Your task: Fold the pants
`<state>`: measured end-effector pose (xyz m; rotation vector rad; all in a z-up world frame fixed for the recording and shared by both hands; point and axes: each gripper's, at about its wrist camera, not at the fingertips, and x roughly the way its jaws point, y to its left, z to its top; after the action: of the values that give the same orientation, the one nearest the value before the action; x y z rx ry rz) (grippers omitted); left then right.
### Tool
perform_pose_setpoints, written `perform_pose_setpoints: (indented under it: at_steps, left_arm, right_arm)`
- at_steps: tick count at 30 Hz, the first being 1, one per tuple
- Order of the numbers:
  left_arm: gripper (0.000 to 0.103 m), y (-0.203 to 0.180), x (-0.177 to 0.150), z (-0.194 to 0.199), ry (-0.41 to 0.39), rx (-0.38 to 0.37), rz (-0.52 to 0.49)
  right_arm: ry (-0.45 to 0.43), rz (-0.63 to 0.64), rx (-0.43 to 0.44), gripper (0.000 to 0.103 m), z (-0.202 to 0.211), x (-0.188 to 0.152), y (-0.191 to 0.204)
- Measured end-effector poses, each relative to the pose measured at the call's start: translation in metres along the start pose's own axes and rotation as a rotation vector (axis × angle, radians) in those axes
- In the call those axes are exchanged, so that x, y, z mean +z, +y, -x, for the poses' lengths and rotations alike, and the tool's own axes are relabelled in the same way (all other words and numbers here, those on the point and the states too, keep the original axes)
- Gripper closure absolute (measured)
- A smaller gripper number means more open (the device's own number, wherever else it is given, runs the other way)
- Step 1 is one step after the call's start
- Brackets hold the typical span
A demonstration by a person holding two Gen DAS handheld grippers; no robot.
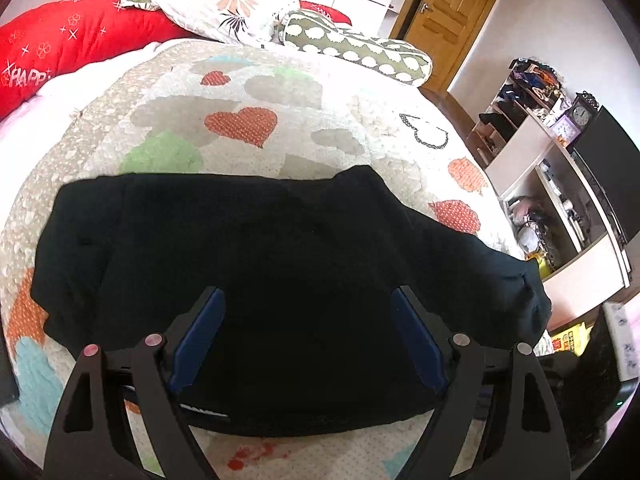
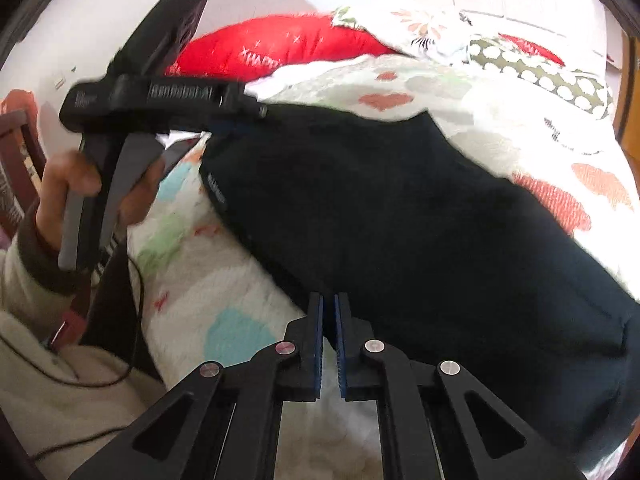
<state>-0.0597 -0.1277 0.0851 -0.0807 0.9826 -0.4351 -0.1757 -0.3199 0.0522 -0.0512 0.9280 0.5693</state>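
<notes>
black pants on the quilt, fold half made

the pants (image 1: 256, 280) lie flat across the near part of the bed, a dark, matte, soft-looking slab with a thicker hemmed edge nearest the person and one end trailing off toward the bed's right side; a small white label shows at that near edge; the cloth looks doubled already, though its blackness hides the layers, so i cannot tell how many folds are in

the left gripper (image 1: 308, 300) hovers over the near edge with its blue-padded fingers spread wide and nothing between them; the right gripper (image 2: 329, 308) sits at the near edge with its pads nearly together, only a narrow slit between; whether any cloth is nipped there i cannot tell

to do the next fold well, i judge each tool should take the full thickness of an edge, lift evenly so the limp fabric does not sag in the middle, and lay it square on the far edge; slack in the trailing end could drag the stack askew

under it all is a pale quilt (image 1: 240, 80) with a nubby, dotted texture and heart patches; a red pillow (image 1: 80, 40) lies at the head
</notes>
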Motion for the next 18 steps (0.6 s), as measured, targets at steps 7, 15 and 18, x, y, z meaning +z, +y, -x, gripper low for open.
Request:
perform_pose_setpoints:
  at_steps: [7,15,18]
  left_arm:
    - [0.018,-0.021,-0.016,-0.019,0.058,-0.019,-0.080]
    - [0.018,-0.041,-0.035,-0.039,0.074,-0.022,-0.130]
    - [0.018,-0.048,-0.038,-0.038,0.072,0.009,-0.189]
  right_arm:
    - [-0.080,-0.133,0.010,0.077,0.011,-0.016,-0.019]
    - [-0.176,-0.385,-0.285,0.070,0.050,-0.027,-0.101]
    - [-0.174,-0.510,-0.320,0.083,0.068,-0.055,-0.133]
